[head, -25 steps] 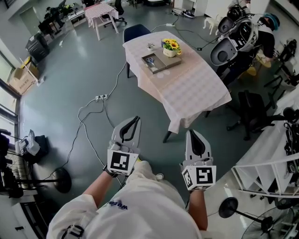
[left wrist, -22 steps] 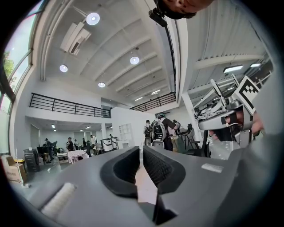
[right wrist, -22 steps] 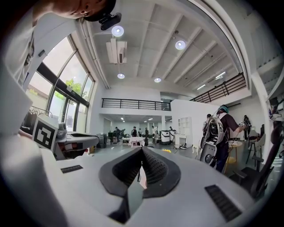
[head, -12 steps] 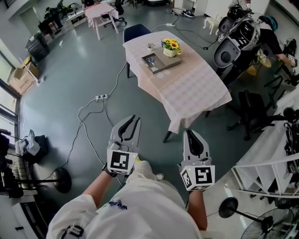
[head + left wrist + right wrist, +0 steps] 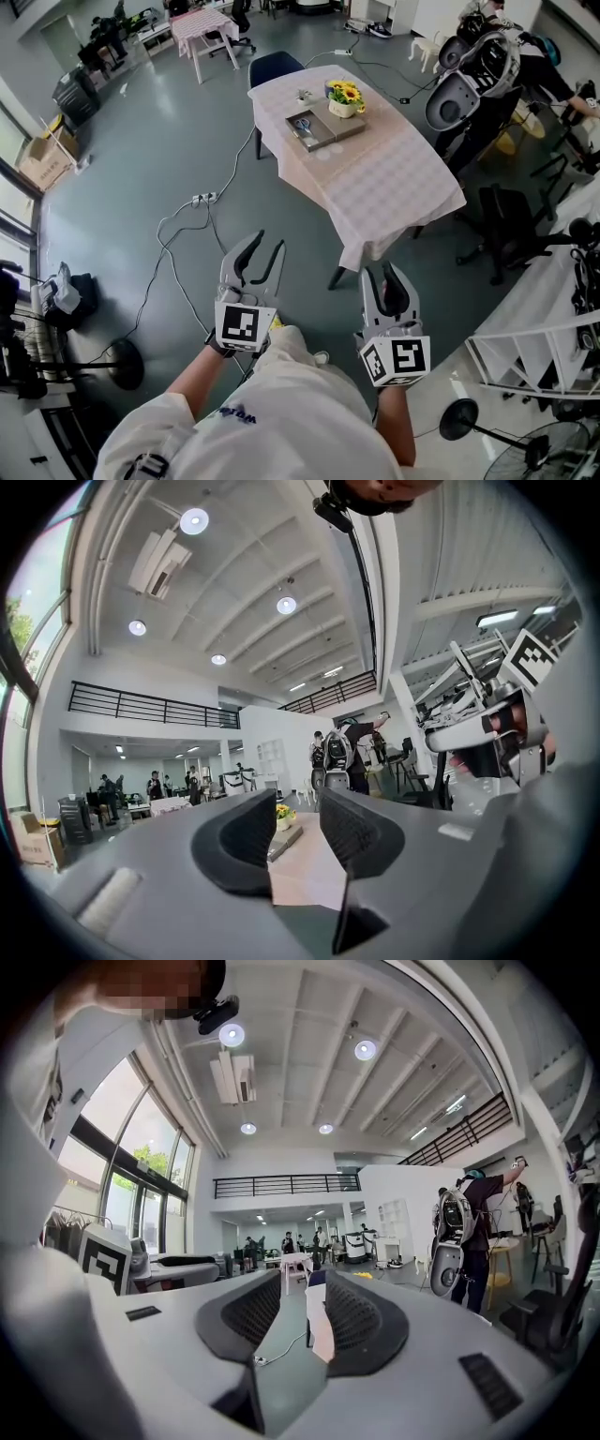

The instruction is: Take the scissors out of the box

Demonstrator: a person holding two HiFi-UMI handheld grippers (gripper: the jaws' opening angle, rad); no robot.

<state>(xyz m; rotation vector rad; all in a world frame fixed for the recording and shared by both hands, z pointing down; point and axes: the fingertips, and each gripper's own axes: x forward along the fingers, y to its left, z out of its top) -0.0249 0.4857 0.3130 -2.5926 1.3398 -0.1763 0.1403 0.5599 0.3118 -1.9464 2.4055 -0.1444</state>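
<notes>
Scissors [image 5: 302, 121] lie in box [image 5: 330, 130] on table [image 5: 394, 178], beside flowers [image 5: 344, 92]. Left gripper [image 5: 260, 250] and right gripper [image 5: 388, 278] well short of table, held level, aimed toward it. Both jaws just opening, parted, nothing between: likely readying for approach

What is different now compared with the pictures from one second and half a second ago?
The left gripper and the right gripper have just been opening their jaws; nothing stands between them, nothing was taken or let go. Both stayed where they were. The scissors still lie in the box on the far table.
</notes>
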